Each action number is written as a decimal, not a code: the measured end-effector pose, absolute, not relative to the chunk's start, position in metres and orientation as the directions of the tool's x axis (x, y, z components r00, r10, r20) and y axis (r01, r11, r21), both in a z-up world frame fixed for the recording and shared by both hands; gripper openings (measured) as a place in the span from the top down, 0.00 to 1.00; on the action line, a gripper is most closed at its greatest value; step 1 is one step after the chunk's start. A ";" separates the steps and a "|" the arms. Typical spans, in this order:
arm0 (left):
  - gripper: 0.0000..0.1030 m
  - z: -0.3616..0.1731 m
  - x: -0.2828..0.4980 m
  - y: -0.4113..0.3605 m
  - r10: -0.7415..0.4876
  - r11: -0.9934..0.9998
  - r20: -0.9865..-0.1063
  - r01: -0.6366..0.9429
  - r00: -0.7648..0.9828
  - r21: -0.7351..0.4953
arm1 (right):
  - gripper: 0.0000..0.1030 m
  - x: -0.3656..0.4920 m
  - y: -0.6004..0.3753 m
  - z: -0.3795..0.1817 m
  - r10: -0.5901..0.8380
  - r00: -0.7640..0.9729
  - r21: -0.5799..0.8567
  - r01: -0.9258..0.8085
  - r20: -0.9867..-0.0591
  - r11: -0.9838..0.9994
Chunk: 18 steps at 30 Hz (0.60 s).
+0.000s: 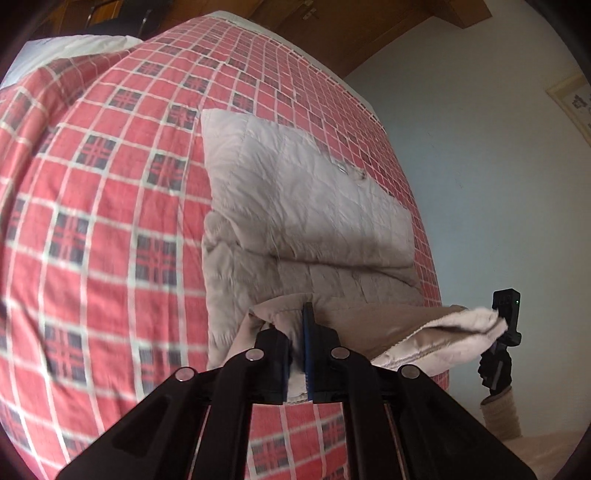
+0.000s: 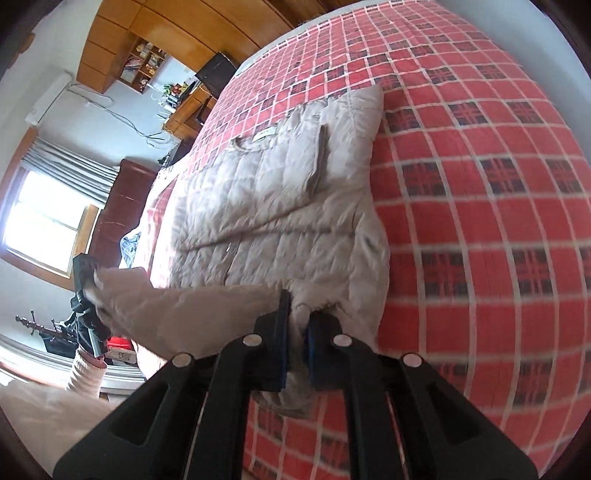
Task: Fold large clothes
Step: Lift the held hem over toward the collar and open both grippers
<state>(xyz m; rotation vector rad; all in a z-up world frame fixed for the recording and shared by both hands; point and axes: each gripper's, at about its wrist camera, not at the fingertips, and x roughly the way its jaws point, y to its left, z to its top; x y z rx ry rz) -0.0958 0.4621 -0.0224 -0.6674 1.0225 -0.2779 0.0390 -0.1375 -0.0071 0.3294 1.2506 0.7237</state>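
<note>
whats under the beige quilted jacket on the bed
The jacket lies on the red plaid bedspread, which shows on all sides of it. The left gripper and right gripper pinch its near hem. Anything directly beneath the jacket is covered.

A red plaid bedspread (image 2: 480, 221) covers the bed, near a curtained window (image 2: 40, 221) and wooden shelves (image 2: 144, 59).

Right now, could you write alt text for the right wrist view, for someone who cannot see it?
The right gripper pinches the near hem of a beige quilted jacket lying on a red plaid bedspread. At the left, the left gripper holds the same hem. A window and wooden cabinets are behind.
</note>
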 end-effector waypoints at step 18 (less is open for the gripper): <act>0.90 -0.069 -0.003 0.498 -0.552 0.682 -0.683 -0.212 0.479 -0.700 | 0.67 0.127 -0.133 -0.044 0.710 0.102 0.691 -0.172 -0.697 0.702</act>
